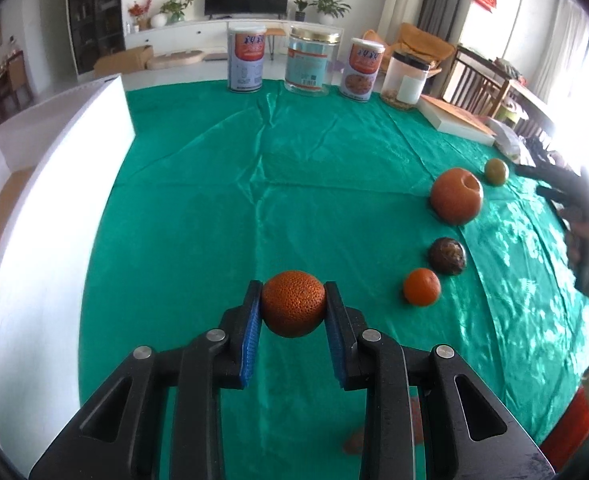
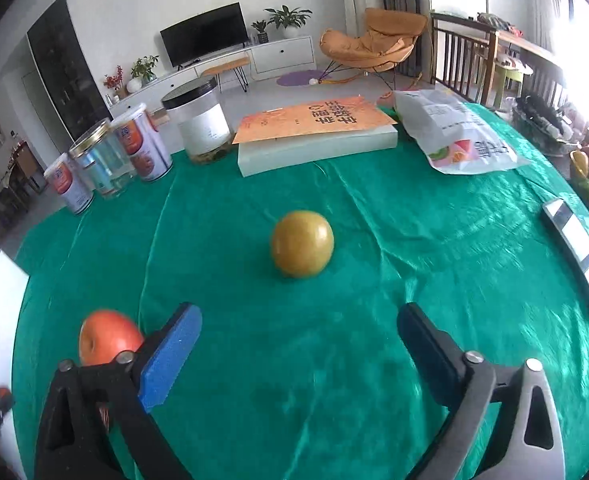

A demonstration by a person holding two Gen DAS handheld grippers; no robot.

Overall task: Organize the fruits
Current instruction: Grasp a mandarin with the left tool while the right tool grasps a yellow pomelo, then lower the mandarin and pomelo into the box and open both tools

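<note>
My left gripper is shut on a bumpy orange fruit and holds it above the green cloth. To its right stand in a row a small orange, a dark brown round fruit, a red apple and a yellow-green fruit. My right gripper is open and empty, with the yellow-green fruit on the cloth ahead of it, apart from the fingers. The red apple lies just left of its left finger. The right gripper also shows dark at the right edge of the left wrist view.
Two tins, a glass jar and a black-lidded plastic jar stand along the far edge. A flat white box with an orange cover and a snack bag lie at the back right. A white board borders the left side. A phone lies right.
</note>
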